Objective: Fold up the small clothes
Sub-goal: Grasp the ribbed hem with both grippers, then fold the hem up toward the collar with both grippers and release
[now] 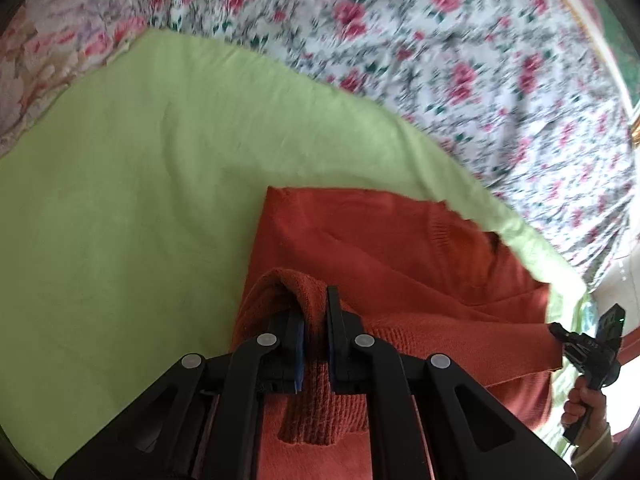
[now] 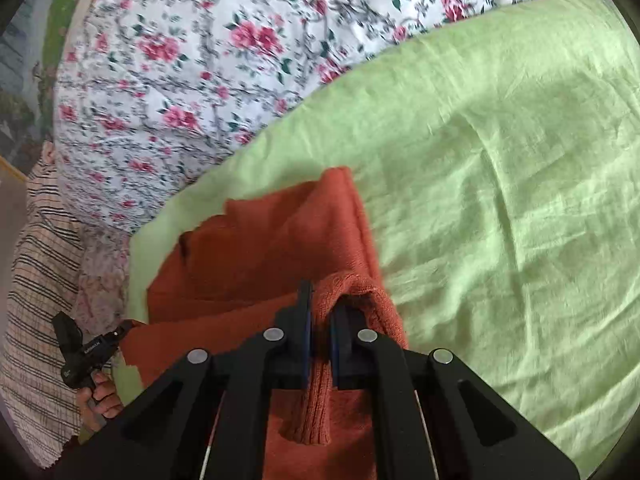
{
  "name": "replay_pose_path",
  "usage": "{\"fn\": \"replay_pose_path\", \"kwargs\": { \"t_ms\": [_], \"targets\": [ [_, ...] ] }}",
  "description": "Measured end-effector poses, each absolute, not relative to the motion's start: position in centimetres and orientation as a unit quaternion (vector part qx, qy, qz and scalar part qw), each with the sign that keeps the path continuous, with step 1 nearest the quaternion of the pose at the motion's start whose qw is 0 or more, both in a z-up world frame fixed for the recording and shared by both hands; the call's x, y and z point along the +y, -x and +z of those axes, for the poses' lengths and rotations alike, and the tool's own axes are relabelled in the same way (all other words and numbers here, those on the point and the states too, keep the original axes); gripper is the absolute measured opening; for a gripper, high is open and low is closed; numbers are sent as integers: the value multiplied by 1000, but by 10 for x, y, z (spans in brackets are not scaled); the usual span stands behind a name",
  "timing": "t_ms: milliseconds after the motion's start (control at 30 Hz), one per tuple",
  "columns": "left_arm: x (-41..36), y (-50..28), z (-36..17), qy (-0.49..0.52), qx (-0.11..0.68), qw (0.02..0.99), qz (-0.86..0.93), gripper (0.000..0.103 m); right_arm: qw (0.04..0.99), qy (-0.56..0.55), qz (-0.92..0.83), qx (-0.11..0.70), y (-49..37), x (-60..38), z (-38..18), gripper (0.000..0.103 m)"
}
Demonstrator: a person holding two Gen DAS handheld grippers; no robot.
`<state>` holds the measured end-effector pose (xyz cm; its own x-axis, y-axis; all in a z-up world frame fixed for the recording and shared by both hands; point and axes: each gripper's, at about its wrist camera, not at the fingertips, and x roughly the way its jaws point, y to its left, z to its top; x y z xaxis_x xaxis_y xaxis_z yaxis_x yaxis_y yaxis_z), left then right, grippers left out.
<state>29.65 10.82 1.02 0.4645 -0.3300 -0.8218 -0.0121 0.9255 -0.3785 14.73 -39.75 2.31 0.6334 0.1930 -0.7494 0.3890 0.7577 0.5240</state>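
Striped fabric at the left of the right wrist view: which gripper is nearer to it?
Left. The left gripper sits right beside the striped fabric; the right gripper is farther right, its fingers clamped on the rust sweater.

Both wrist views look down, close, sharing the sweater [image 1: 380,248] on the green cloth [image 2: 500,160].

The flowered sheet [image 1: 460,60] is smearing into blur and running off the frame edges. The orange sweater [image 1: 400,248] is disappearing behind black gripper arms at the bottom (its lower hem hidden in both views).
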Motion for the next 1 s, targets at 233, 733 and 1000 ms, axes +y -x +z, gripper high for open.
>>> {"fn": "replay_pose_path", "kwargs": {
  "t_ms": [233,733,1000],
  "targets": [
    [108,-279,1,186,523,824,-109,24,822,-351,-66,444,-151,-404,7,13],
    [8,-233,-21,91,570,791,-203,43,831,-142,48,536,-144,-276,-7,31],
    [34,-303,-3,115,530,829,-139,39,868,-136,-27,477,-188,-331,22,30]
  ]
}}
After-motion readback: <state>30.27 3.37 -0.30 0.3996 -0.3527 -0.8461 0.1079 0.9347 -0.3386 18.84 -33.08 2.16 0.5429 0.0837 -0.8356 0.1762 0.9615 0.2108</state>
